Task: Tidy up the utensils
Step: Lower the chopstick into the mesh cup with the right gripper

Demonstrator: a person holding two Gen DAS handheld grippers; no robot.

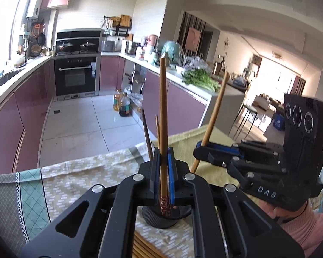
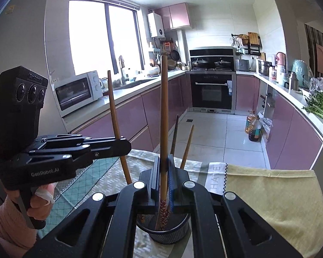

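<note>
Left wrist view is showing a kitchen with mauve cabinets, and nearest the camera a table under a patterned tablecloth (image 1: 79, 178) with a yellow towel (image 2: 275, 195) lying over its far right part. On the cloth a dark round mesh holder (image 1: 159, 218) is standing upright, already carrying two chopsticks (image 2: 184, 148) that are leaning toward the far rim. More loose chopsticks (image 1: 144, 247) are lying flat on the cloth just in front of the holder.

The left gripper (image 1: 164, 167) is clamping its jaws on one bamboo chopstick (image 1: 163, 116), held nearly upright, its patterned end hanging over the holder's mouth. The right gripper (image 2: 164, 172) is likewise pinching a second chopstick (image 2: 164, 111), also upright, with its decorated end reaching into the holder. Each view is catching the other gripper off to the side, both crowding the same small opening.

As a judgement, the step in hand is lowering these two sticks into the holder. Doing it well is probably meaning taking turns: one hand is sinking its stick until the tip is resting on the bottom, then letting go, while the other is waiting clear. Keeping each stick upright and centred is lessening the chance of snagging the rim or nudging the leaning pair, and a light holder like this is likely tipping if pushed sideways.
</note>
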